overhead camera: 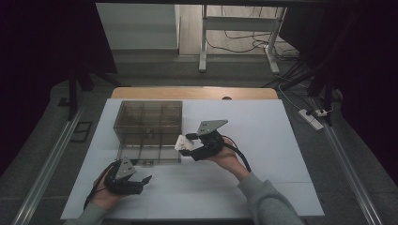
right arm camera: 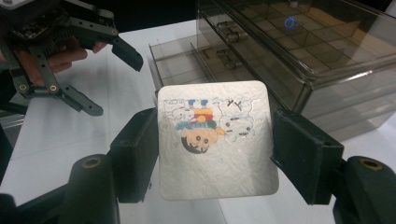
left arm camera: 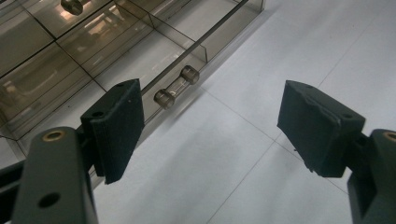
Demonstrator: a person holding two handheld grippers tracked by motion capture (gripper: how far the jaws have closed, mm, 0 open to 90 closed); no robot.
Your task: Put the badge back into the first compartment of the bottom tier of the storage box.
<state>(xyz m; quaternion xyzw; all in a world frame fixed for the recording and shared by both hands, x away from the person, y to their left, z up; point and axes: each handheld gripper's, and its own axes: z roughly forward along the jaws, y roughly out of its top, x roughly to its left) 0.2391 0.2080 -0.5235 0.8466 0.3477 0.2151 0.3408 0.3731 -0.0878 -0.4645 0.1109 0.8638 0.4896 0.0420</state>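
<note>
The left gripper [overhead camera: 141, 180] sits low at the near left, held in the person's left hand [overhead camera: 107, 191] with the forearm coming in from the bottom edge — its jaws stand wide apart with nothing between them. The right gripper [overhead camera: 184, 144] is held higher and further forward by the right hand [overhead camera: 226, 157], a grey sleeve [overhead camera: 267, 197] running back along the forearm — its jaws point toward the left and are pressed in against a flat piece.
</note>
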